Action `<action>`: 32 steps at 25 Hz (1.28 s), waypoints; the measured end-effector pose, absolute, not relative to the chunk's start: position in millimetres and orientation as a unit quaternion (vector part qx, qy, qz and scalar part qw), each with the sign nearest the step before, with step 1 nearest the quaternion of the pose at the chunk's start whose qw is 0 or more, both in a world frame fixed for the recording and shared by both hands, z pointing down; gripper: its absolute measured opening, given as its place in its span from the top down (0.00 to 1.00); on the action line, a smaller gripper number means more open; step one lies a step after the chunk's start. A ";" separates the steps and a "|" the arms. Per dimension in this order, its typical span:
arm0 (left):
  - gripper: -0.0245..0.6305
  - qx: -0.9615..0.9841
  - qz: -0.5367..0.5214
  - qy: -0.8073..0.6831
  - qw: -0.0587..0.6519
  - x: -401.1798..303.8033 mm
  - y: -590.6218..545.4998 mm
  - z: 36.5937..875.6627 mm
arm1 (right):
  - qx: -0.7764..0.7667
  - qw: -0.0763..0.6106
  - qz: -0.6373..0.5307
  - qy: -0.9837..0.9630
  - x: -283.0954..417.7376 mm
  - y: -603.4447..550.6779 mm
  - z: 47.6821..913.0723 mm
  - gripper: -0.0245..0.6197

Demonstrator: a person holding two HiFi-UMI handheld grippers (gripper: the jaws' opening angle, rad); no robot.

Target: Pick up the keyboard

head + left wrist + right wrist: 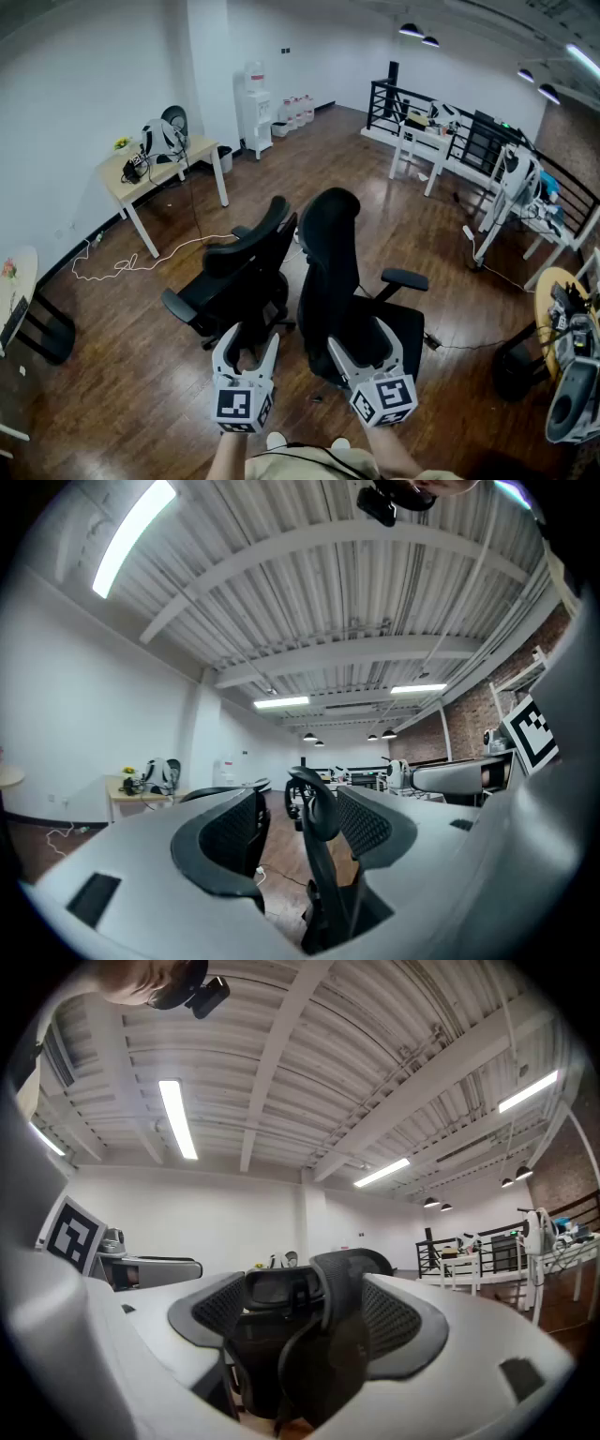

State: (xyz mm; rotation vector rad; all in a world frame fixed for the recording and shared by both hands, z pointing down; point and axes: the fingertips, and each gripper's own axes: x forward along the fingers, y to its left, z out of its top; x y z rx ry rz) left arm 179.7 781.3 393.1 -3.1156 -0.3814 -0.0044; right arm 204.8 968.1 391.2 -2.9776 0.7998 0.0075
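Left tongs (253, 335) narrowly parted, right tongs (363, 336) wider apart, both empty, held level side by side before black chairs (246, 272)

Our left tongs (248, 339): white V-shaped jaws, dark ribbed pads (225, 836) | our right tongs (364, 337): same white shell, same dark pads (403, 1321) | at 6 o'clock of each, left cube (242, 405) and right cube (384, 398) with black-and-white square markers | we wear a beige top (309, 464) and pale shoes (275, 439)
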 end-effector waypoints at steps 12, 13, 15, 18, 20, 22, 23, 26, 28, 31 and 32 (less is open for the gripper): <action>0.56 -0.996 0.018 0.093 0.000 90.7 515.2 392.4 | -0.883 0.029 0.004 0.468 186.6 672.7 391.7 0.34; 0.56 -0.993 0.019 0.115 -0.003 75.1 492.1 393.1 | -0.872 0.029 0.005 0.488 178.9 645.4 393.4 0.34; 0.56 -0.986 0.018 0.164 -0.005 39.9 449.4 396.4 | -0.846 0.030 0.001 0.533 157.7 591.8 398.5 0.34; 0.56 -0.971 0.015 0.237 0.002 -16.1 394.2 409.2 | -0.798 0.022 -0.016 0.602 117.5 516.6 406.8 0.34; 0.56 -0.959 0.013 0.283 -0.005 -50.9 365.8 419.7 | -0.767 0.018 -0.019 0.641 93.8 476.2 415.5 0.34; 0.56 -0.947 0.014 0.320 -0.010 -79.8 345.2 426.9 | -0.740 0.014 -0.019 0.673 73.2 444.0 420.7 0.34; 0.56 -0.942 0.015 0.336 -0.014 -91.5 336.8 427.2 | -0.728 0.013 -0.020 0.685 64.6 429.7 421.6 0.34; 0.56 -0.928 0.019 0.371 -0.030 -114.6 318.9 425.8 | -0.697 0.012 -0.025 0.716 46.2 389.2 425.2 0.34; 0.56 -0.916 0.017 0.400 -0.035 -125.8 306.0 432.1 | -0.673 0.011 -0.030 0.739 39.0 361.9 432.3 0.34; 0.56 -0.894 -0.003 0.448 -0.022 -141.5 275.3 448.5 | -0.632 0.014 -0.039 0.774 32.1 314.1 442.5 0.34; 0.56 -0.885 -0.005 0.465 -0.021 -146.1 264.0 451.3 | -0.620 0.016 -0.044 0.783 30.9 297.2 443.4 0.34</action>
